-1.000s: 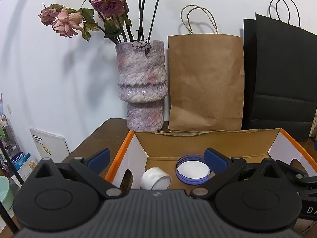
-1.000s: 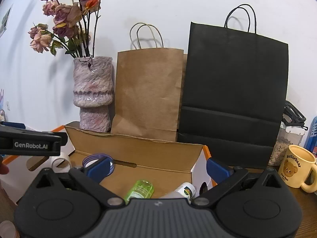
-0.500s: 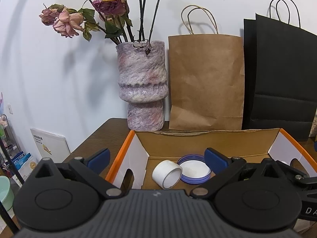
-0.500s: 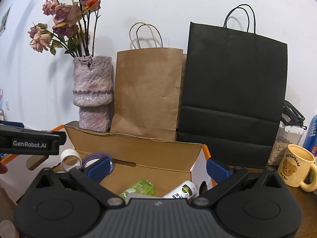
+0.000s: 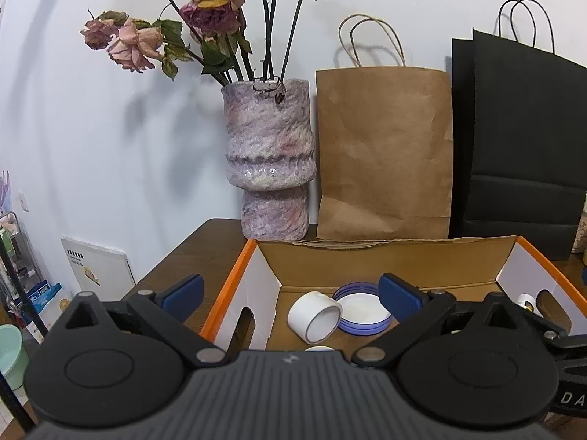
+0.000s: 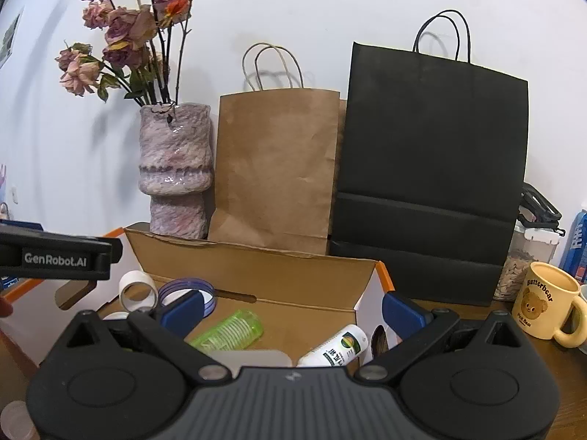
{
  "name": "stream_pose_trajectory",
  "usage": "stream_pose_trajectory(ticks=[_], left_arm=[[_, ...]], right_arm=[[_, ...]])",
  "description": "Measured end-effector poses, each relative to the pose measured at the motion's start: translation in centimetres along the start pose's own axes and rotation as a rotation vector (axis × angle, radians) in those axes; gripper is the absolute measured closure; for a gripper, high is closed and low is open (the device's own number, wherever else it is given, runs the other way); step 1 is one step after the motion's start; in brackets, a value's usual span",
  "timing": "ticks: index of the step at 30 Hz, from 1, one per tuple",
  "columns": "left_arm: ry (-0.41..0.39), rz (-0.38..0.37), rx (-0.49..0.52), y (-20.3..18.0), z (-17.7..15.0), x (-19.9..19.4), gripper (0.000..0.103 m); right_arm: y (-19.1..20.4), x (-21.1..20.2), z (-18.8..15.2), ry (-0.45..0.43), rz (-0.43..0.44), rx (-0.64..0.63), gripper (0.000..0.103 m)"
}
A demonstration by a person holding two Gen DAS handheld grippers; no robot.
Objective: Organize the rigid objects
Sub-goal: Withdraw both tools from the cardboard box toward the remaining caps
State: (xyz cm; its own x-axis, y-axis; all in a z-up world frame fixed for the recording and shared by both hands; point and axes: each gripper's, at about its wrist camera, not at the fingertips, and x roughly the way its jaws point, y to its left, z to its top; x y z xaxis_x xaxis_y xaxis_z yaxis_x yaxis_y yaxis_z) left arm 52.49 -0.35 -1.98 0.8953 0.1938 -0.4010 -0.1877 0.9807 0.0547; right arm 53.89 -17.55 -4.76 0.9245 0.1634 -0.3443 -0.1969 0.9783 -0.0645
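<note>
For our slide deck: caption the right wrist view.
Open right gripper above box holding green bottle and white bottle.

Fuzzy pink vase (image 6: pixel 175 168) at middle left, full of dried roses (image 6: pixel 121 33) in the upper left corner. Brown paper bag (image 6: pixel 275 168) in the middle, touching the vase. Big black bag (image 6: pixel 433 168) just right of it. Yellow bear mug (image 6: pixel 546 304) on the brown bench (image 6: pixel 572 374) at lower right.
</note>
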Motion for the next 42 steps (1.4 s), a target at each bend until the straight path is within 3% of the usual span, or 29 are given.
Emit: stream_pose_trajectory(ticks=[42], left_arm=[[-0.031,-0.038,-0.013,3.6,-4.0,-11.1,0.0]], right_arm=[[2.8,-11.5,-3.7,-0.005,-0.027,0.047,0.0]])
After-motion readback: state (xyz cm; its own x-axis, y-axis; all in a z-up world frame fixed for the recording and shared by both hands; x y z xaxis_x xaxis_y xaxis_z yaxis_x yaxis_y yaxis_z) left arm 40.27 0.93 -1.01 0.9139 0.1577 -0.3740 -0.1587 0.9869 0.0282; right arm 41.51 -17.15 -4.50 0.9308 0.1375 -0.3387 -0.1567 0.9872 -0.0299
